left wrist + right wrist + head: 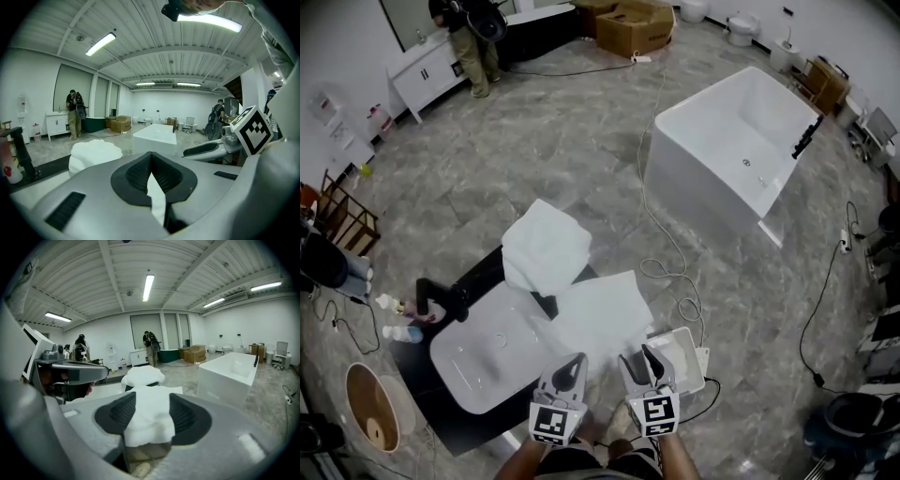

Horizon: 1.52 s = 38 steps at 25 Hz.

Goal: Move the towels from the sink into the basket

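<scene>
at the lower left of the head view a white sink sits in a dark surface, and a folded towel rests by its far corner. a spread towel lies from the sink's right side toward the white basket, right of centre at the bottom. the left gripper has its jaws closed on a thin fold of the spread towel. just right of it, the right gripper has its jaws partly open, with a bunch of the same towel between them.
</scene>
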{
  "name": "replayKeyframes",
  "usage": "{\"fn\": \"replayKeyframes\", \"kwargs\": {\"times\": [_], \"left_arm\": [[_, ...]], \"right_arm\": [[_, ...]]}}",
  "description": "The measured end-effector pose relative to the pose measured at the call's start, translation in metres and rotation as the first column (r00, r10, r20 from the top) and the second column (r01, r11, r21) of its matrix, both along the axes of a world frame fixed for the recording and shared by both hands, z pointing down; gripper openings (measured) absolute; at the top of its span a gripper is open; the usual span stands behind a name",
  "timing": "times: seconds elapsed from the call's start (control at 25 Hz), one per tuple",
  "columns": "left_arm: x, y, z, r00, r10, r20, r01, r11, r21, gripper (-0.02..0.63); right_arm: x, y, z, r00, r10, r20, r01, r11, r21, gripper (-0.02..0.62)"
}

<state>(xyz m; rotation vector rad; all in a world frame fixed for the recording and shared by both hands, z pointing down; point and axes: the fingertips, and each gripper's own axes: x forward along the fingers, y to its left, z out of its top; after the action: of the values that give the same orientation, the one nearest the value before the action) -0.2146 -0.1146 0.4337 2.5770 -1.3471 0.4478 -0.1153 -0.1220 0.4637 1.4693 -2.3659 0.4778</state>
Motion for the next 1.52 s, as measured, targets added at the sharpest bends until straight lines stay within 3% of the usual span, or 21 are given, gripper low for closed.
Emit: {"fn": "replayKeyframes", "kwargs": {"times": [0.08,0.36,0.72,0.88,1.08,1.2,1.36,1.52], "left_arm": [[-0.001,-0.005,0.008,1.0,0.011,-0.002,-0.011,1.0,-0.017,0.008],[-0.007,-0.014,0.04,0.999,0.05,0.01,-0.049,0.996,-0.072,0.008],[-0.013,-0.027,0.066,0.999,0.042,-0.012,-0.044,0.989,-0.144,0.008],[-0.015,-0.028,0.074,0.997,0.076,0.011,-0.074,0.989,-0.131,0.008],[-0.018,-0.03,0.08,0.997,0.081,0.017,-0.078,0.987,-0.14,0.008],[-0.018,-0.032,0.081,0.996,0.084,0.018,-0.081,0.987,-0.139,0.008],[-0.017,-0.033,0.079,0.996,0.083,0.017,-0.08,0.987,-0.137,0.008],[-0.017,-0.034,0.074,0.997,0.071,0.008,-0.069,0.988,-0.142,0.008]], "right_arm": [[-0.003,-0.003,0.017,1.0,0.001,-0.002,-0.001,0.999,-0.048,0.289],[-0.012,-0.006,0.078,0.999,0.035,-0.009,-0.036,0.984,-0.175,0.451],[-0.014,-0.02,0.112,0.995,0.086,0.043,-0.073,0.968,-0.242,0.495],[-0.014,-0.023,0.115,0.996,0.069,0.061,-0.052,0.969,-0.244,0.494],[-0.017,-0.019,0.115,0.997,0.058,0.043,-0.045,0.964,-0.261,0.413],[-0.031,-0.017,0.112,0.999,0.023,0.043,-0.012,0.967,-0.253,0.262],[-0.036,-0.016,0.113,0.998,0.016,0.053,-0.001,0.965,-0.262,0.161],[-0.035,-0.018,0.106,0.997,0.03,0.077,-0.011,0.972,-0.235,0.11]]}}
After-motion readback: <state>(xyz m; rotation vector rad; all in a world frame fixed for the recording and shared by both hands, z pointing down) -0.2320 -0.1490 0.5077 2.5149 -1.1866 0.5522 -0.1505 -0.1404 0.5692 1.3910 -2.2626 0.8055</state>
